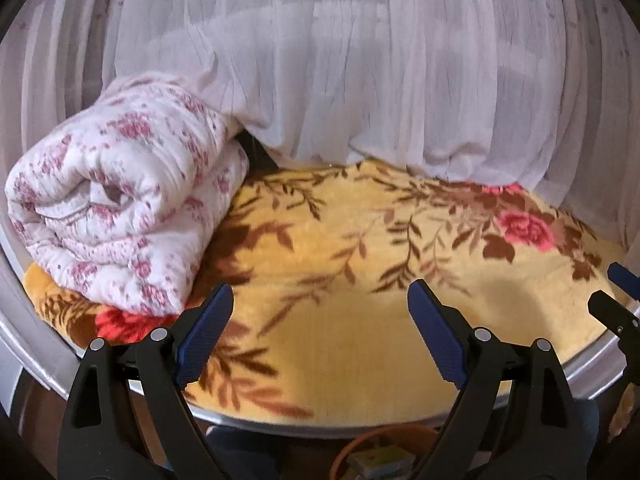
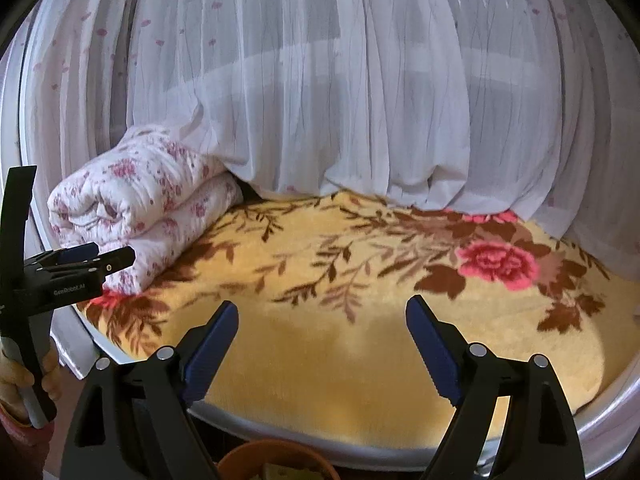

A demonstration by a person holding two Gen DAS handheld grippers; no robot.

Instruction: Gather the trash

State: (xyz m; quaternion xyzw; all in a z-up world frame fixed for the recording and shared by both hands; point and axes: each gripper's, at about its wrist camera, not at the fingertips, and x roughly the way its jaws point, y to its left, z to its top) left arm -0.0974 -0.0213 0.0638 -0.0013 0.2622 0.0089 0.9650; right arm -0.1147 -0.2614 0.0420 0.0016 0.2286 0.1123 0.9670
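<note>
My left hand-held gripper stands with its jaws spread wide and nothing between them; my right hand-held gripper is likewise spread and empty. Both point over a bed covered by a yellow floral blanket, with a rolled floral quilt resting on its left end and a sheer flowered curtain hanging behind. No loose trash is visible on the blanket in either view. Below the bed edge, at the bottom of both views, sits an orange-rimmed bin holding what looks like a yellowish item; I cannot identify it. My judgement: the bed surface appears cleared and whatever was collected lies in that bin, so this area looks finished; whether trash remains elsewhere the views do not show. Legible writing: the body of the left hand-held gripper, seen from the right wrist view, bears "GenRobot.AI". No other label can be read.
</note>
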